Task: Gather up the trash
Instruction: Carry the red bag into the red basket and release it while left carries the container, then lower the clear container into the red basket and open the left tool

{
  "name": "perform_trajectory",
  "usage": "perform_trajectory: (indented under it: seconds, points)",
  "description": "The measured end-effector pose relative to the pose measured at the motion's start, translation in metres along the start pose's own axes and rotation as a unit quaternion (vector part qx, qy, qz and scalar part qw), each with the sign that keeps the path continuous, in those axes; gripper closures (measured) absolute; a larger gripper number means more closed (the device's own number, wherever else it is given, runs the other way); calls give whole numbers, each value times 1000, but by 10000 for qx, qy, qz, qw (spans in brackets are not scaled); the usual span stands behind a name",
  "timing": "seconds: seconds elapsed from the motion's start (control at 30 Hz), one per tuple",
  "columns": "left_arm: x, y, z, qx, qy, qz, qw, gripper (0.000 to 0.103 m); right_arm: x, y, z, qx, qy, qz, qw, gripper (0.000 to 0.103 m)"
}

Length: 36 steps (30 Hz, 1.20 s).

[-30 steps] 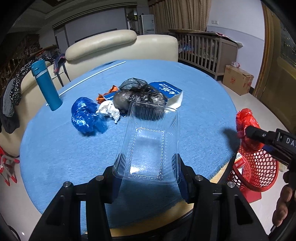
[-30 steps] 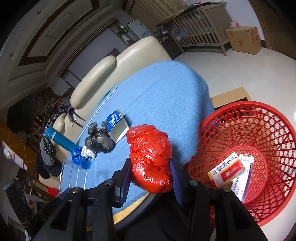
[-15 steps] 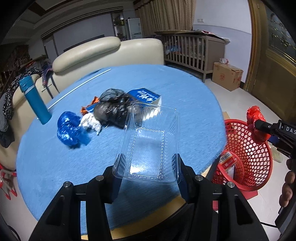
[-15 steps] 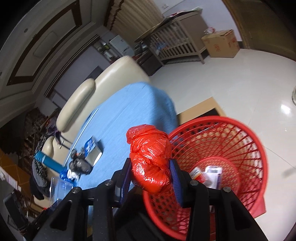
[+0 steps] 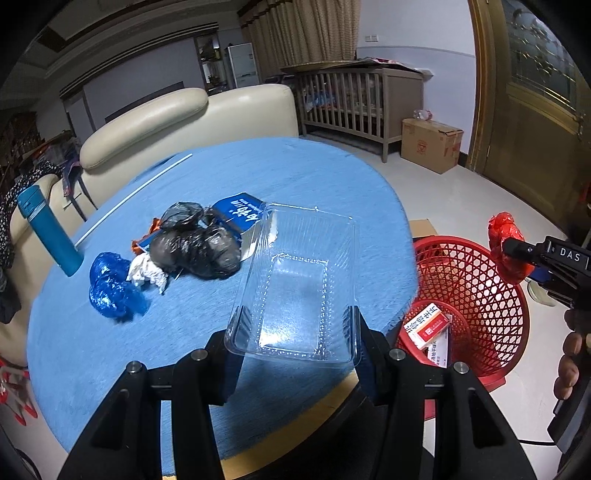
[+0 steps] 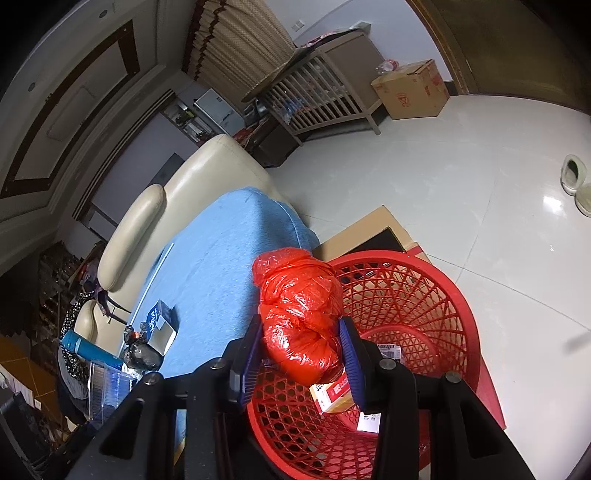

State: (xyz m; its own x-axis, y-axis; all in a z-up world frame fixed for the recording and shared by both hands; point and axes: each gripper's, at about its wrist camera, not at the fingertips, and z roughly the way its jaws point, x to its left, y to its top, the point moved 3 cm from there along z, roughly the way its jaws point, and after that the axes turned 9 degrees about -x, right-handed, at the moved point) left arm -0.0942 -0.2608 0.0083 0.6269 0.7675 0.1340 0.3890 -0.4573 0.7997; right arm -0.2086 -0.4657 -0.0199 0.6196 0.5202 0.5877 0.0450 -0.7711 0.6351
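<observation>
Currently, right gripper (image 6: 303,354) clamps the red bag (image 6: 301,321) above the red basket (image 6: 424,295): release next. Left gripper (image 5: 293,336) grips the clear tray (image 5: 299,288) beside the basket, awaiting disposal.

Home living room: cream leather sofa (image 5: 177,122), wooden baby crib (image 5: 354,96), curtains (image 5: 306,33), blue-clothed round table (image 5: 317,173).

Your left wrist view looks across the table (image 5: 280,177) from its near edge, toward the sofa (image 5: 177,118). Your right wrist view looks steeply down, close over the red basket (image 6: 424,295). Both share table, basket and sofa.
</observation>
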Motion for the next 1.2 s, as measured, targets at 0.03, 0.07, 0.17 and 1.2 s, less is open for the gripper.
perform_trajectory:
  seconds: [0.03, 0.07, 0.17, 1.2]
  points:
    - [-2, 1, 1, -2, -13, 13, 10000, 49, -2, 0, 0, -4, -8, 10, 10000, 60]
    - [-4, 2, 1, -10, -26, 28, 10000, 49, -3, 0, 0, -8, -12, 18, 10000, 60]
    - [-9, 4, 0, -32, -82, 69, 9999, 49, -7, 1, -2, -23, -31, 38, 10000, 60]
    - [-47, 15, 2, -76, -436, 432, 9981, 49, -50, -2, 6, 234, -807, 443, 9955, 29]
